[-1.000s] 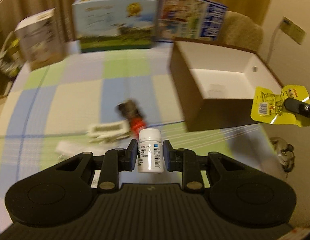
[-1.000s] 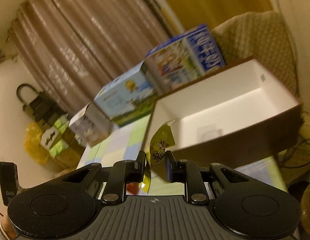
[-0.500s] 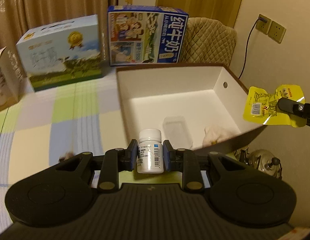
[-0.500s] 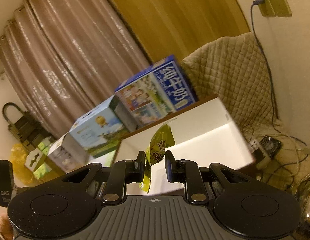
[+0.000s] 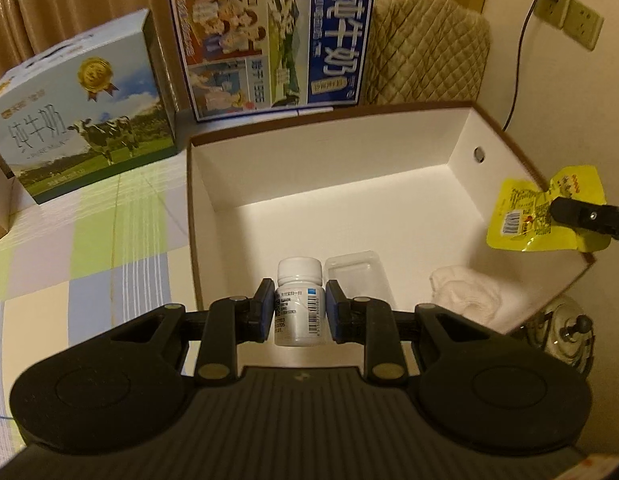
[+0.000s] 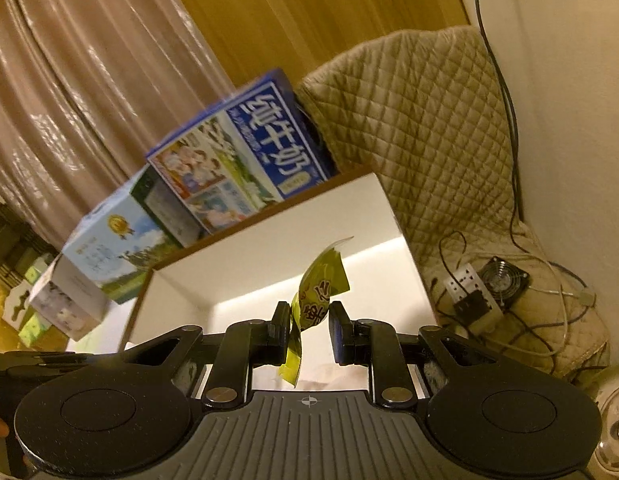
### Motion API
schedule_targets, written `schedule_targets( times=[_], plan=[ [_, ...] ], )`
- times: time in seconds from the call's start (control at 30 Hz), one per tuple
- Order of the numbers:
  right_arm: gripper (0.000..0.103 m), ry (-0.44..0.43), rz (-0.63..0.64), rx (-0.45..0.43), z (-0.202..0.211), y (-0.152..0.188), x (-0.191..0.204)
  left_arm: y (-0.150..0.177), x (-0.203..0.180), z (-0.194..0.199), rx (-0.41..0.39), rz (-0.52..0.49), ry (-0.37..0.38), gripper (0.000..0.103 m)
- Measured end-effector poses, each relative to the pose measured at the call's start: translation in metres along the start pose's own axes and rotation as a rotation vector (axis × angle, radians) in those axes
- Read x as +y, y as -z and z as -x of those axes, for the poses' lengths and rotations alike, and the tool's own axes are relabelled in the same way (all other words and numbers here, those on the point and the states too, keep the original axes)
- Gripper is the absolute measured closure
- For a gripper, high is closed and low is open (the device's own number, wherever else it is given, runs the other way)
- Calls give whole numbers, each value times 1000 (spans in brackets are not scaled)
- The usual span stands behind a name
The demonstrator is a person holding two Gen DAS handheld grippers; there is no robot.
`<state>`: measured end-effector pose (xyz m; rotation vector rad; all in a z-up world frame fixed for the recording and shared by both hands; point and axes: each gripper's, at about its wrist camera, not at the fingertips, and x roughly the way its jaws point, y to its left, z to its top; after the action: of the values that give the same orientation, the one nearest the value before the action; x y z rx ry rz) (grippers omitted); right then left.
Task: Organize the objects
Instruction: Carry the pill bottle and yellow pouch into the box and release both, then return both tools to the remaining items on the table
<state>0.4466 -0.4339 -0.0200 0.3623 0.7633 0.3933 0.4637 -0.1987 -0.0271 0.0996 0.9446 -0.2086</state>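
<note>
On the left, two milk cartons (image 5: 81, 104) stood on the checked worktop (image 5: 89, 240), well clear of the work. The left claw (image 5: 299, 310) was clamped on a small white pill bottle (image 5: 298, 304), held upright over the near left part of the open white box (image 5: 329, 152). Below it lay a clear plastic tray (image 5: 355, 276) and, further right, a white cloth (image 5: 465, 294); dropped from there, the bottle would probably strike the tray edge, tip and roll. At the right, the right claw (image 6: 309, 322) pinched a yellow sachet (image 5: 543, 208) over the box's right rim. The foil sat skewed against one pad, so the grip looked thin; it might slip early and fall outside the rim, toward the cables (image 6: 509, 300) below
</note>
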Motion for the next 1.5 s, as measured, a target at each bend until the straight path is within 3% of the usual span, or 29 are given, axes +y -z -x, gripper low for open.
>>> schedule_targets(
  times=[0.23, 0.37, 0.5, 0.73, 0.83, 0.9, 1.0, 1.27, 1.5],
  plan=[
    [85, 7, -11, 26, -18, -8, -10, -13, 0, -26, 25, 1, -17, 79],
    [85, 5, -25, 38, -26, -11, -13, -19, 4, -30, 23, 7, -26, 64],
    [85, 3, -39, 54, -35, -11, -15, -22, 9, -30, 23, 16, -32, 62],
    [85, -45, -100, 70, -47, -17, -16, -17, 17, -22, 23, 54, -27, 46],
    [75, -7, -77, 81, -47, -17, -13, -14, 20, -12, 10, 74, -23, 40],
    [60, -1, -58, 83, -43, -16, -10, -11, 22, -2, -6, 84, -18, 38],
    [52, -2, -13, 78, -33, -10, -1, -4, 28, 17, -32, 98, -25, 29],
    [47, -11, 25, 69, 0, 9, 19, 31, 62, 66, -57, 183, -84, 20],
    [46, -15, 51, 64, 25, 23, 38, 74, 96, 97, -40, 264, -137, 20]
  ],
)
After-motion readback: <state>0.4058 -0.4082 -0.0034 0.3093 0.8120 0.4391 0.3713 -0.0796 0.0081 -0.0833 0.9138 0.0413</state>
